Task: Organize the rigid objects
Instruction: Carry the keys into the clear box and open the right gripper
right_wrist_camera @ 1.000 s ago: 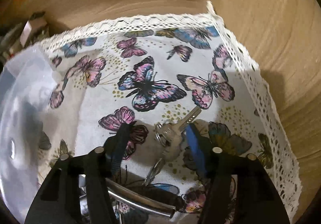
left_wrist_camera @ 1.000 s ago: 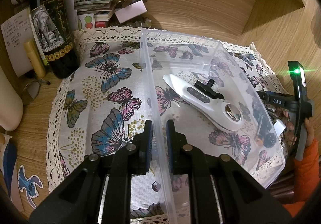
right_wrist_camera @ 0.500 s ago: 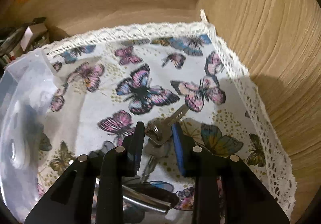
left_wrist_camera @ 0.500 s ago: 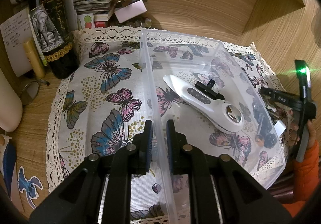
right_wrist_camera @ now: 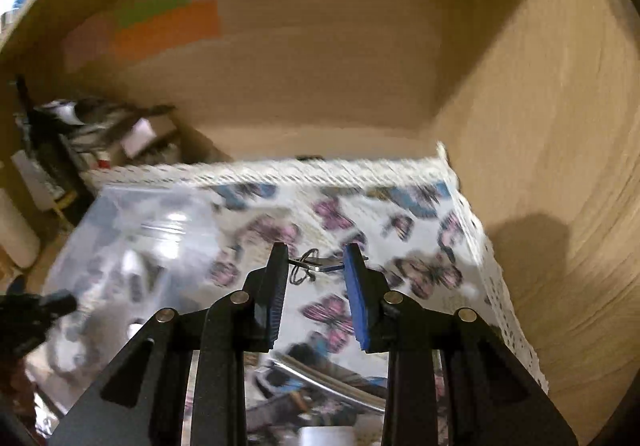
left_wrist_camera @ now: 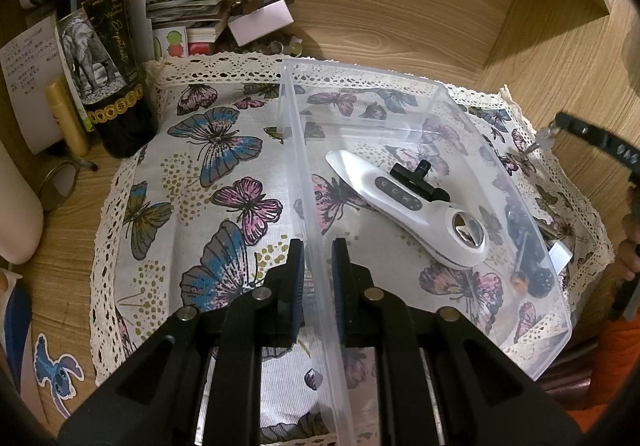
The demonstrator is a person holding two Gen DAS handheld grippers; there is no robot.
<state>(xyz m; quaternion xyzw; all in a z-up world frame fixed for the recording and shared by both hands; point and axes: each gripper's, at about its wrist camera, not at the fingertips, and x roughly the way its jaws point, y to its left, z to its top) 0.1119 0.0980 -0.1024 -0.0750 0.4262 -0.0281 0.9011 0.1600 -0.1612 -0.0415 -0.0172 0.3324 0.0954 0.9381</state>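
A clear plastic bin (left_wrist_camera: 304,150) sits on a butterfly cloth (left_wrist_camera: 208,182). It holds a white handheld device (left_wrist_camera: 408,202) and a small black part (left_wrist_camera: 416,174). My left gripper (left_wrist_camera: 318,258) is shut on the bin's near left wall. My right gripper (right_wrist_camera: 316,266) is shut on a bunch of keys (right_wrist_camera: 316,264) and holds it in the air above the cloth, to the right of the bin (right_wrist_camera: 132,238). In the left wrist view the right gripper (left_wrist_camera: 560,130) shows at the far right edge, with the keys at its tip (left_wrist_camera: 546,134).
A dark wine bottle (left_wrist_camera: 104,58), papers and small boxes (left_wrist_camera: 192,14) stand at the back left. Wooden walls close the back and right side. Dark objects and a metal bar (right_wrist_camera: 328,386) lie on the cloth under my right gripper.
My right gripper closed on the keys and lifted them off the cloth, tilting upward. My left gripper stayed shut on the bin wall.
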